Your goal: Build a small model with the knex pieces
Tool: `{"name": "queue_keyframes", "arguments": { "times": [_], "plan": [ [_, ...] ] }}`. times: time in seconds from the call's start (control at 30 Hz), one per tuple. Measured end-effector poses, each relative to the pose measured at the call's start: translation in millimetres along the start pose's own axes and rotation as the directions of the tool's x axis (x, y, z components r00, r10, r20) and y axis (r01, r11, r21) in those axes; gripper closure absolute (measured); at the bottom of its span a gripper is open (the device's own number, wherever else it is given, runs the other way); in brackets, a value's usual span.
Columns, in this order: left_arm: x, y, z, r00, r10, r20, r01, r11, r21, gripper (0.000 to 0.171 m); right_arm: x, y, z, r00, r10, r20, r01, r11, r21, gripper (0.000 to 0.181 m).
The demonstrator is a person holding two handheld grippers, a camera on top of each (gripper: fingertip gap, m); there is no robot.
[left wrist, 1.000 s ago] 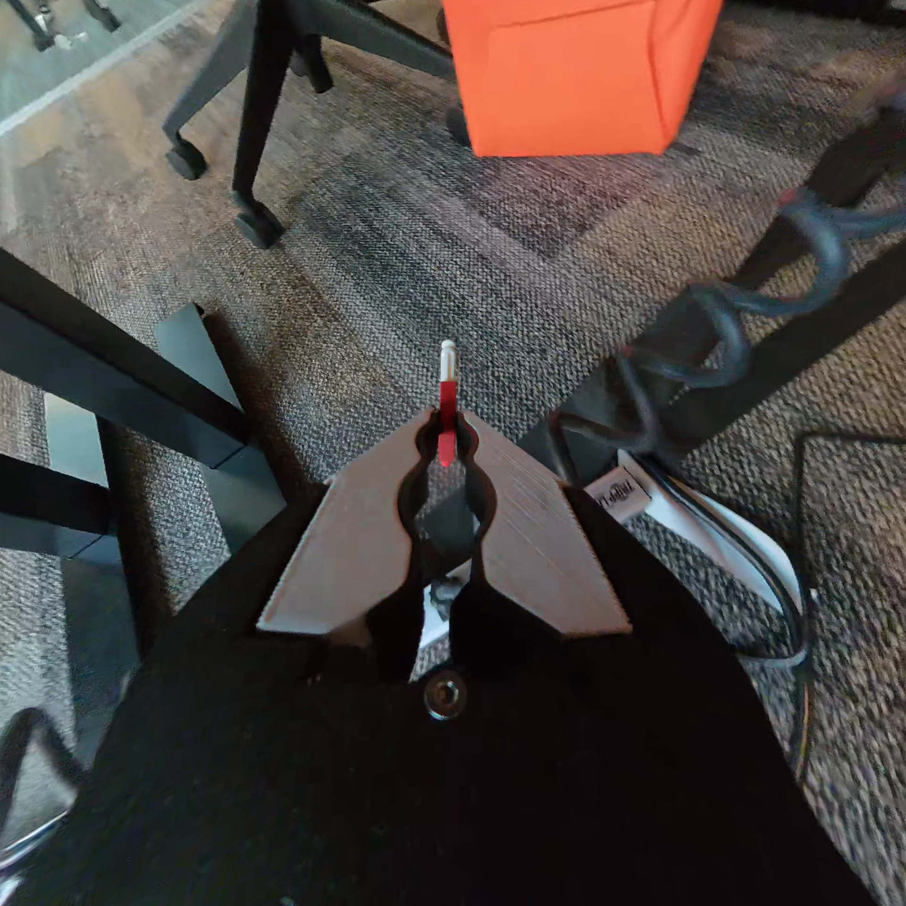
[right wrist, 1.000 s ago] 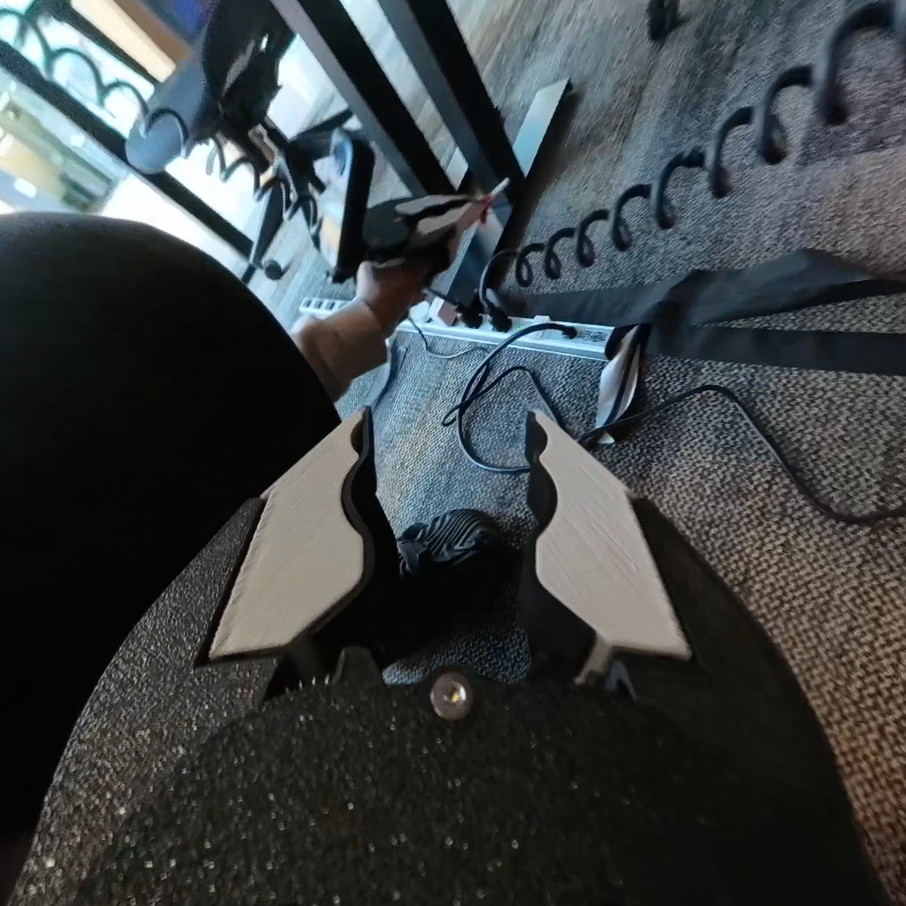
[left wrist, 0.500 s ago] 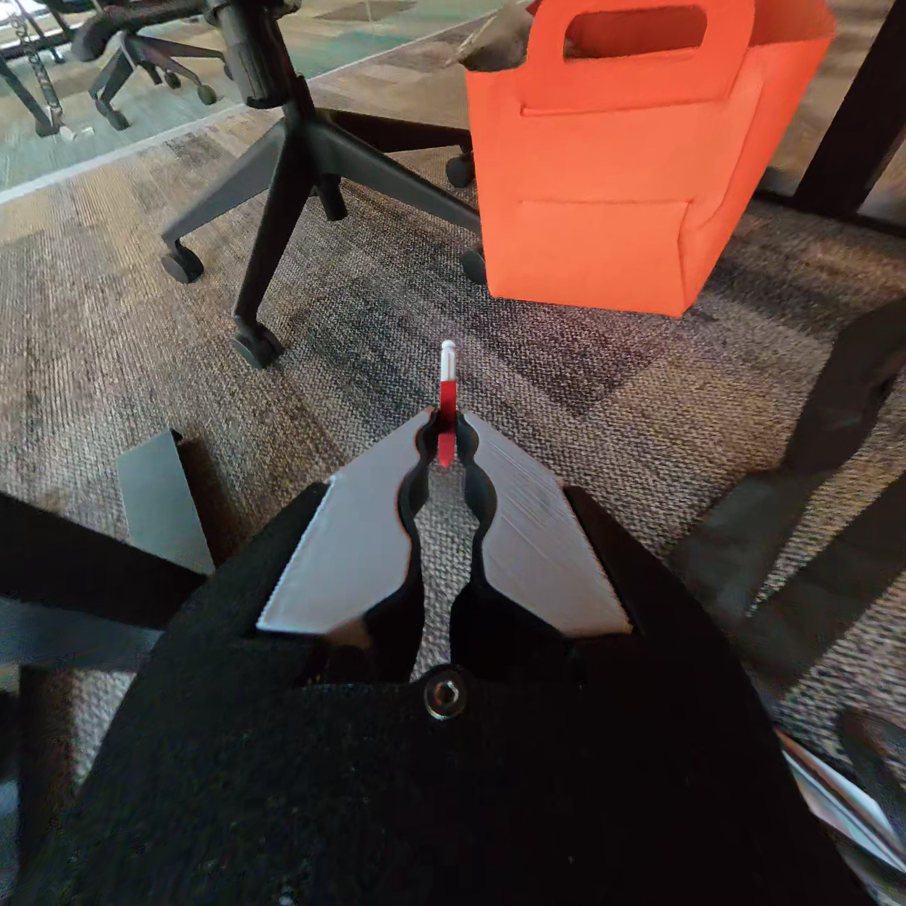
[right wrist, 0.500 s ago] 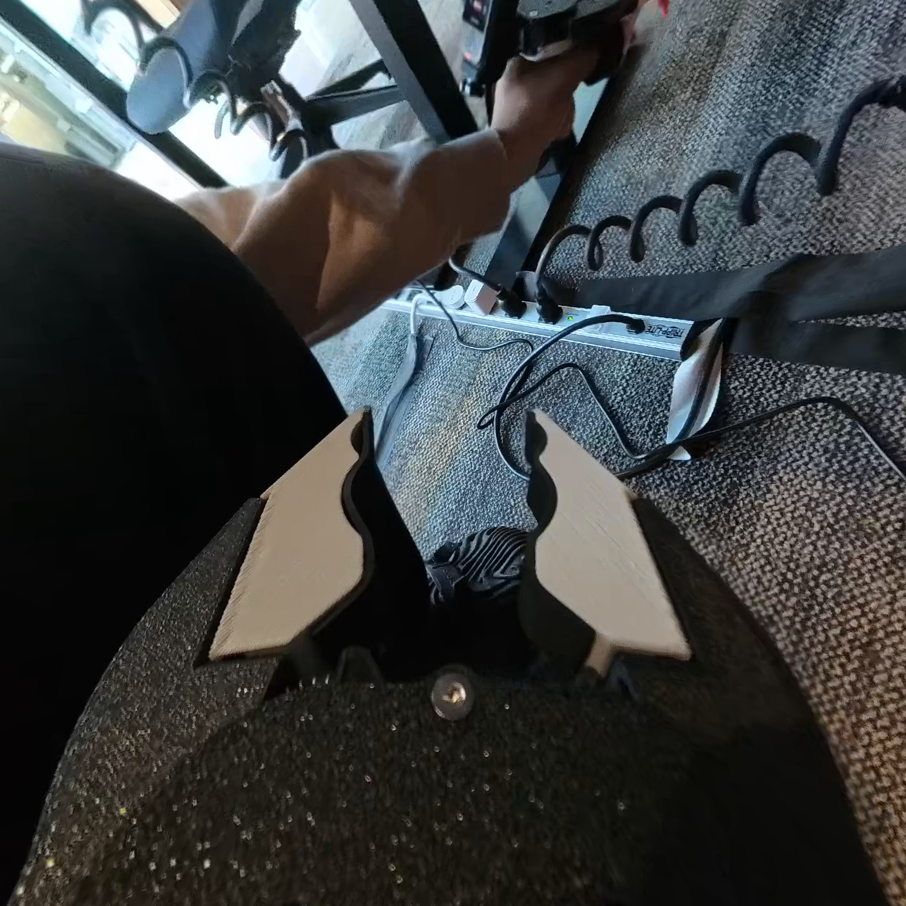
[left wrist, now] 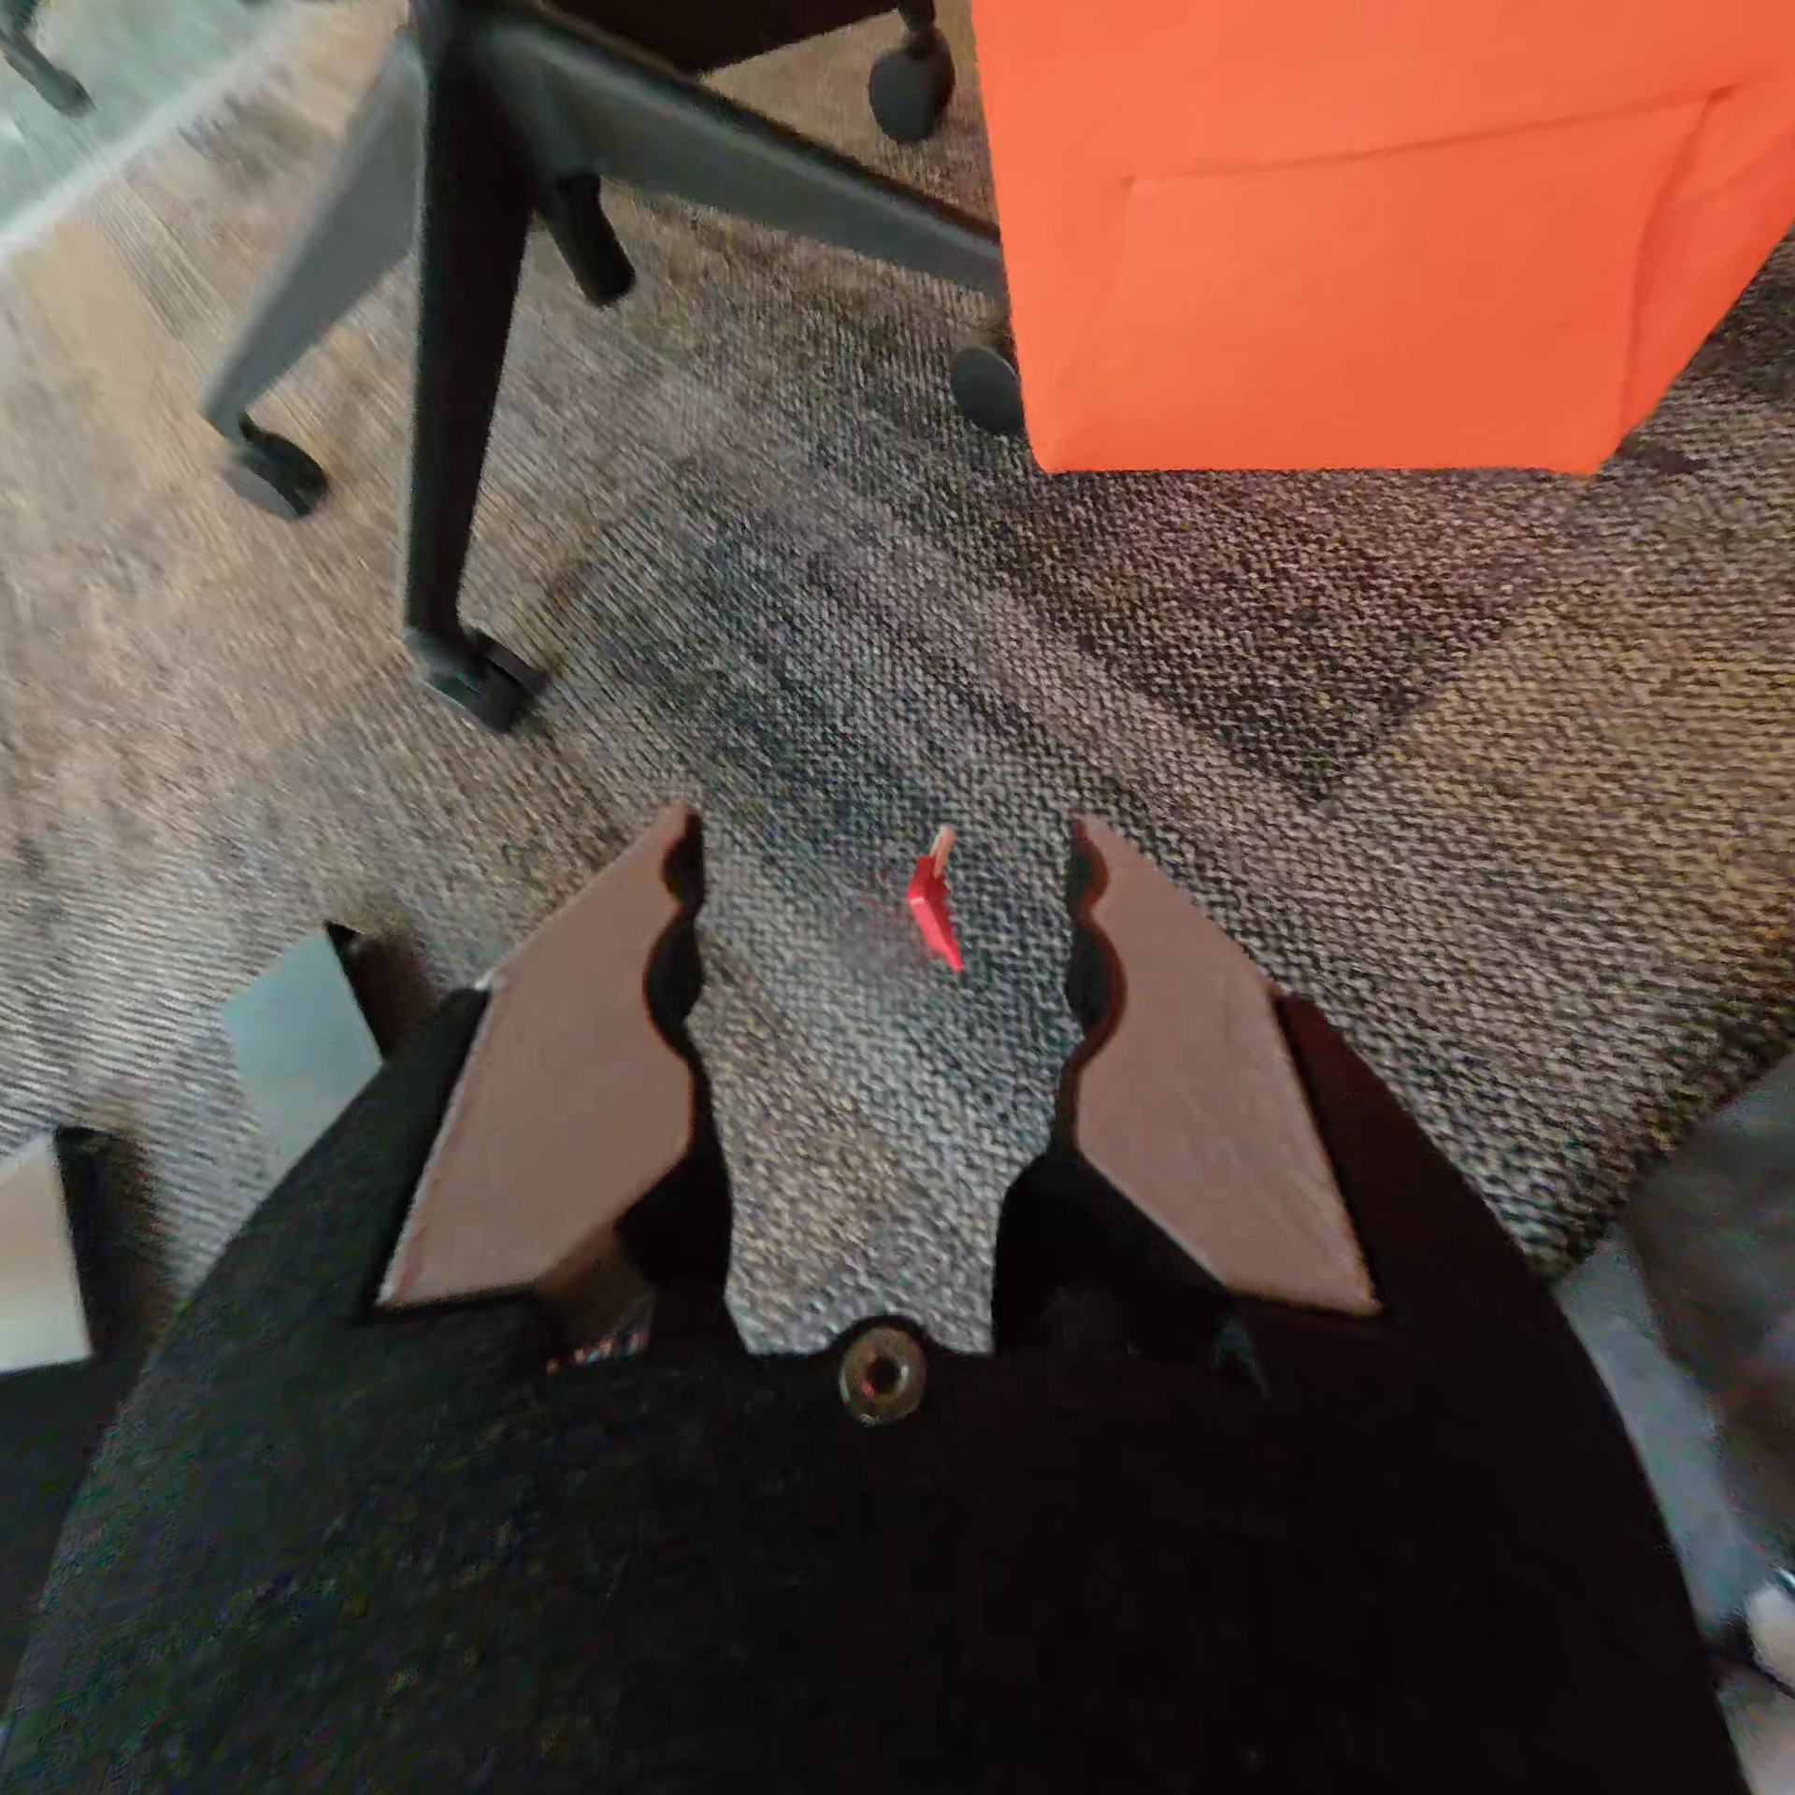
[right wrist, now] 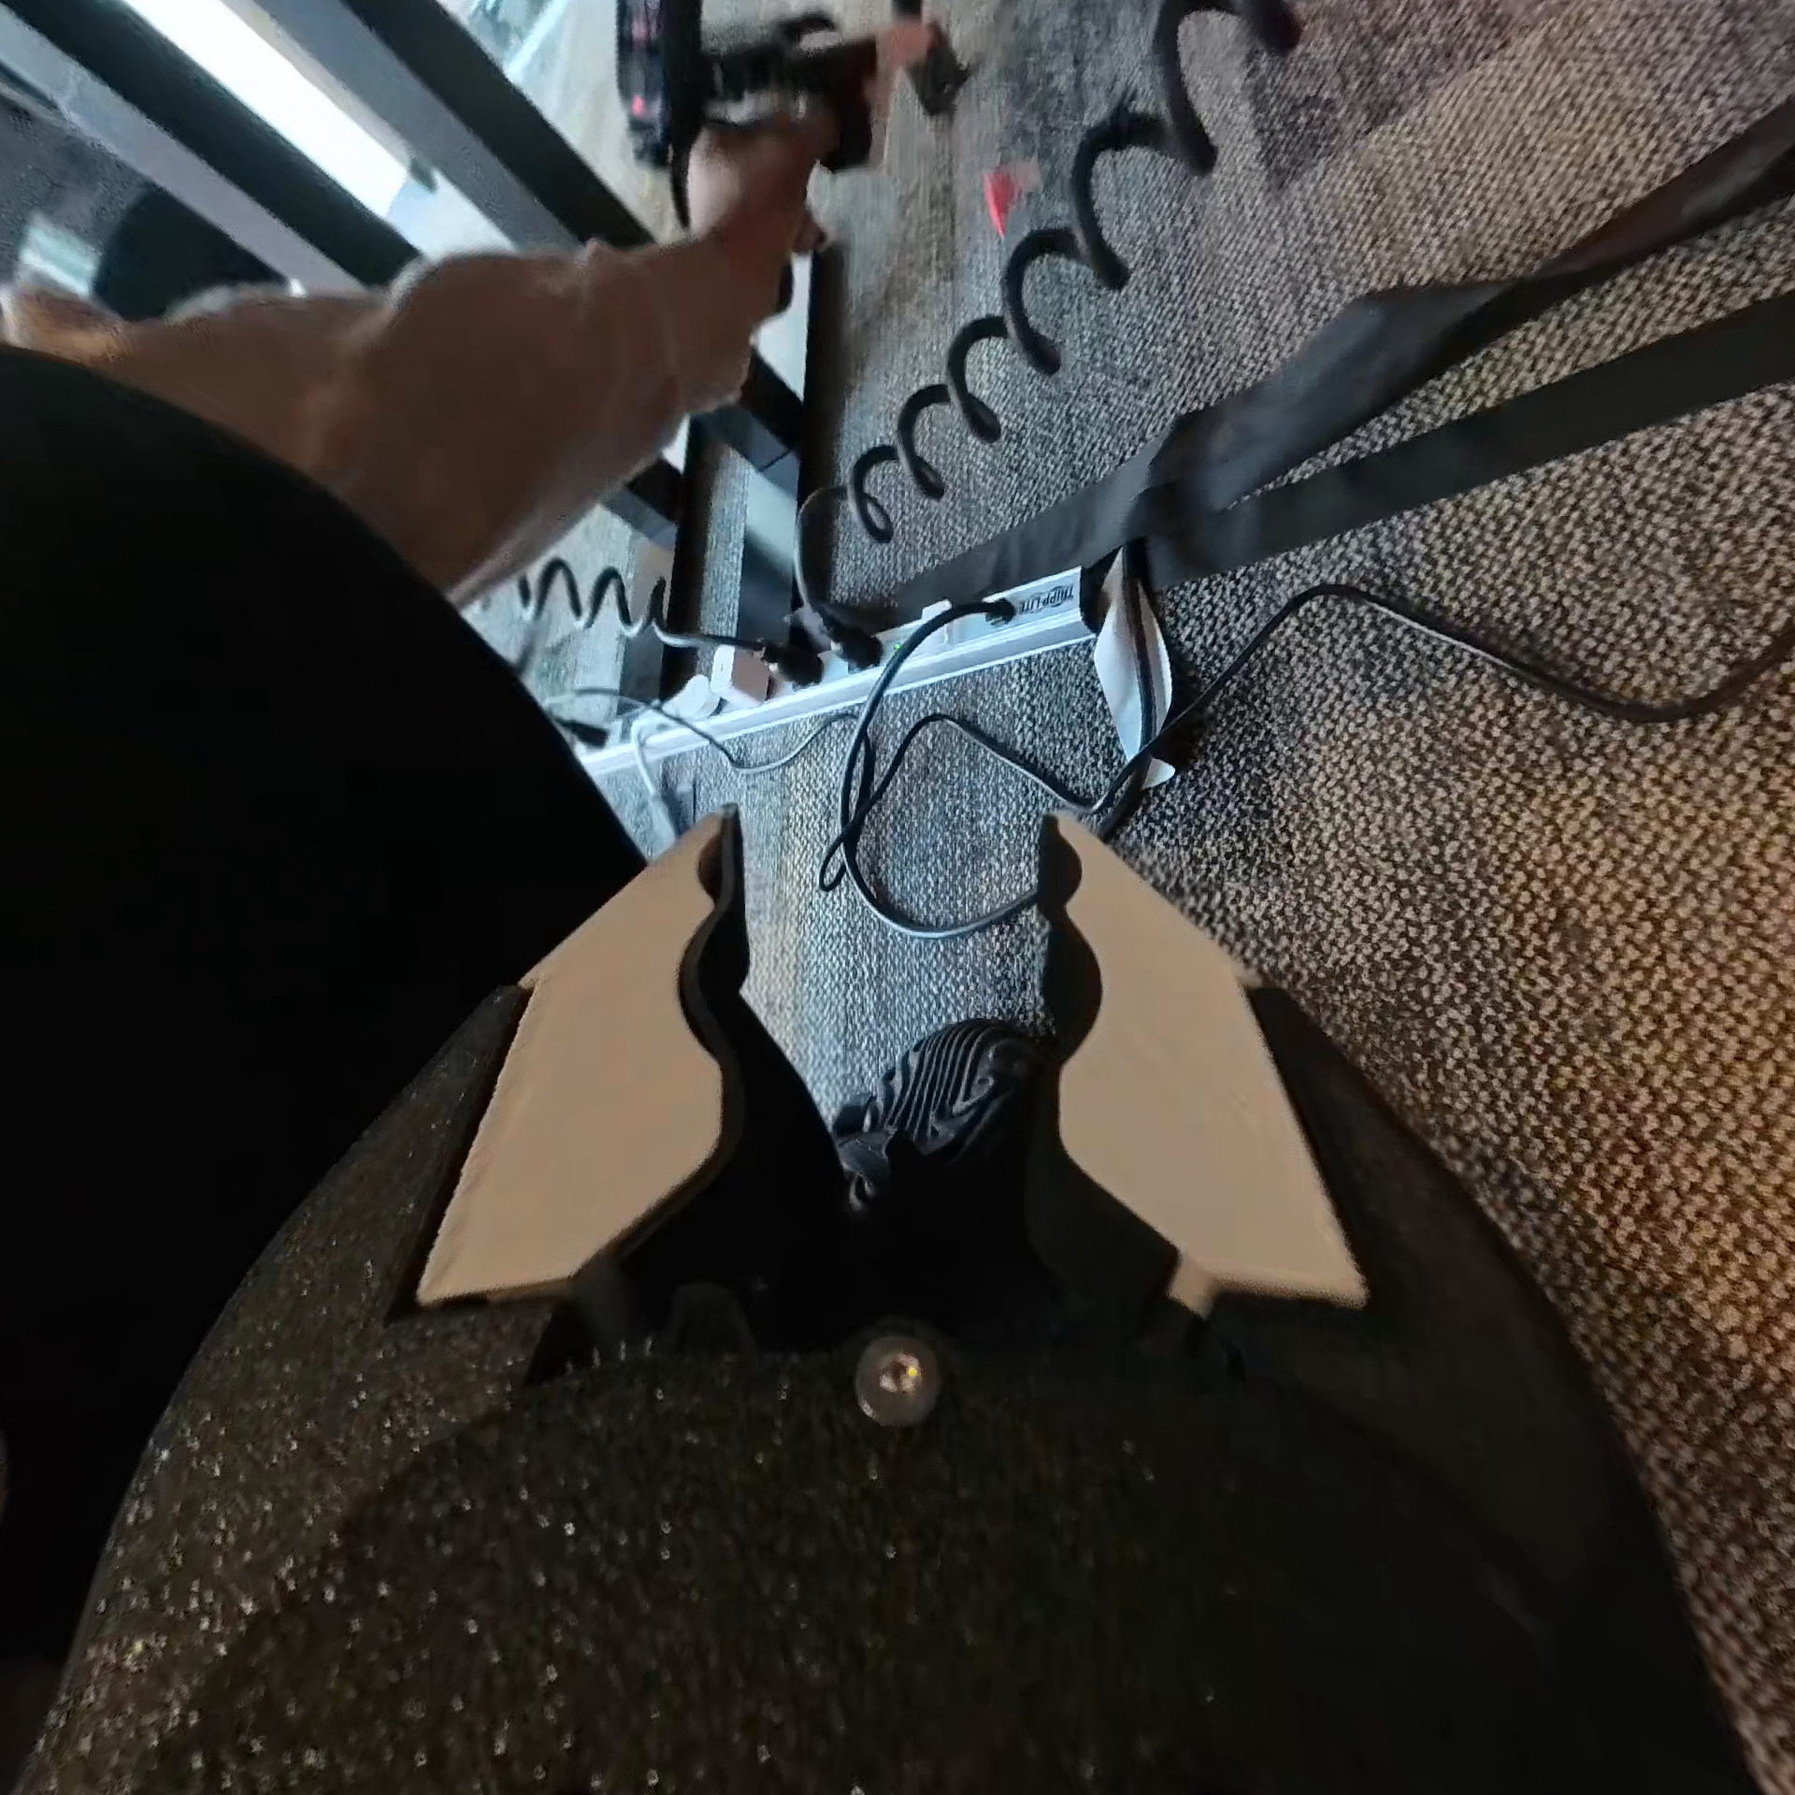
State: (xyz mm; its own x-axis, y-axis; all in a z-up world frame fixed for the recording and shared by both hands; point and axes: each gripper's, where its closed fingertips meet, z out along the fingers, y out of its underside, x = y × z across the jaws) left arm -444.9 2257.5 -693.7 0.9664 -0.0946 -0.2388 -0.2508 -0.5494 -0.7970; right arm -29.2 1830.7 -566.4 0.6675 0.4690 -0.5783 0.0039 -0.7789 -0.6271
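My left gripper (left wrist: 882, 835) is open and empty above grey carpet. A small red piece with a pale tip (left wrist: 934, 903) sits free between its fingers, touching neither, seemingly in the air or on the carpet. In the right wrist view the same red piece (right wrist: 1000, 199) shows far off, near the other gripper held by a hand (right wrist: 777, 87). My right gripper (right wrist: 884, 826) is open and empty, low over the carpet, near a black cable loop (right wrist: 903, 826) and a dark patterned shoe (right wrist: 947, 1078).
An orange felt bag (left wrist: 1360, 223) stands on the carpet ahead right. An office chair base with castors (left wrist: 457, 408) is ahead left. A white power strip (right wrist: 874, 670), coiled black cords (right wrist: 981, 389), a black strap (right wrist: 1408, 437) and a table leg (right wrist: 748, 505) lie ahead of the right gripper.
My left gripper has opened and let go of the red piece, which now lies tilted between the fingers. It also moved closer to the orange bag. The right gripper stayed open.
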Motion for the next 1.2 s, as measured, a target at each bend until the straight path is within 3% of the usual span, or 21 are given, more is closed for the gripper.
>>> {"name": "queue_keyframes", "arguments": {
  "times": [0.17,0.37,0.5,0.6,0.77,0.9,1.03,1.2],
  "plan": [
    [44,17,-64,0.989,0.017,-0.144,-0.002,0.995,0.104,0.093,-17,-13,-5,1.000,0.018,-0.010,-0.018,0.999,0.040,0.122],
    [113,23,-211,0.942,0.030,-0.335,0.058,0.966,0.250,0.108,-8,-18,-46,0.989,-0.005,-0.149,0.027,0.989,0.147,0.122],
    [189,20,-299,0.861,0.053,-0.506,0.071,0.972,0.222,0.113,25,-20,-131,0.859,-0.107,-0.501,0.243,0.946,0.214,0.122],
    [266,7,-347,0.751,0.111,-0.651,0.024,0.981,0.195,0.120,30,-16,-223,0.729,-0.039,-0.684,0.316,0.905,0.285,0.121],
    [404,-49,-432,0.529,0.284,-0.800,-0.075,0.955,0.289,0.114,8,55,-359,0.522,0.104,-0.846,0.315,0.899,0.305,0.109],
    [490,-71,-527,0.349,0.372,-0.860,-0.150,0.928,0.340,0.113,-22,139,-425,0.419,0.202,-0.885,0.214,0.925,0.313,0.099],
    [537,-73,-616,0.231,0.362,-0.903,-0.220,0.924,0.314,0.112,-63,196,-470,0.359,0.294,-0.886,0.127,0.925,0.359,0.096],
    [572,-72,-716,0.116,0.330,-0.937,-0.305,0.910,0.283,0.111,-124,234,-506,0.300,0.438,-0.847,0.022,0.885,0.466,0.094]
  ]
}}
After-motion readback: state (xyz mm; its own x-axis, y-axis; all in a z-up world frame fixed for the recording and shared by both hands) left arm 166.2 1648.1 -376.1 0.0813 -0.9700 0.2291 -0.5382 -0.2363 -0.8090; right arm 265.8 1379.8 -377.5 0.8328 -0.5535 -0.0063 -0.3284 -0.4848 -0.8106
